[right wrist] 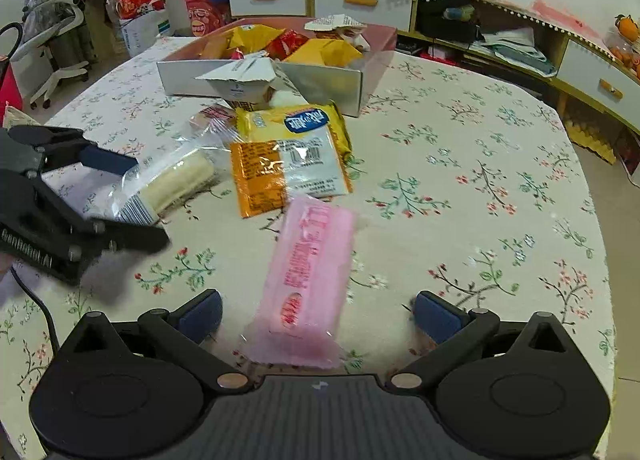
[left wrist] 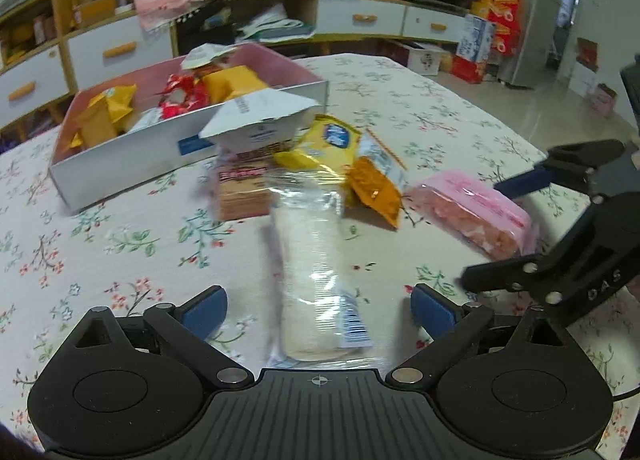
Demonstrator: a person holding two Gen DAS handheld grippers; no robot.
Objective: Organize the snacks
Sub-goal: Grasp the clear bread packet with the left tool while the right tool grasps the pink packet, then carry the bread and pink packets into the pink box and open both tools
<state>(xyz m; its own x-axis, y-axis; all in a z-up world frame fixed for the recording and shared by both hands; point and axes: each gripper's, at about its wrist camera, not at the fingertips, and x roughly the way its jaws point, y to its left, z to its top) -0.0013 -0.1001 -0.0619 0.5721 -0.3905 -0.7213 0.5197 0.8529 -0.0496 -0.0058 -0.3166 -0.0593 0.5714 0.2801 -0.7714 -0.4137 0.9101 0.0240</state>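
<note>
My left gripper (left wrist: 318, 306) is open, its blue pads on either side of a clear pack of white biscuits (left wrist: 314, 260) lying on the floral tablecloth. The same clear pack (right wrist: 176, 184) shows in the right wrist view, with the left gripper (right wrist: 128, 204) around its near end. My right gripper (right wrist: 318, 314) is open too, astride a pink snack pack (right wrist: 308, 280). That pink pack (left wrist: 476, 216) sits between the right gripper's fingers (left wrist: 520, 180) in the left wrist view. A white box with a pink lining (left wrist: 132, 152) holds several yellow and red snacks.
Between the box and the grippers lie a yellow pack with a blue logo (left wrist: 328, 144), an orange pack (left wrist: 374, 188), a brown biscuit pack (left wrist: 244, 190) and a torn white carton (left wrist: 260, 120). Cabinets line the far wall. The table's edge (right wrist: 596, 220) curves on the right.
</note>
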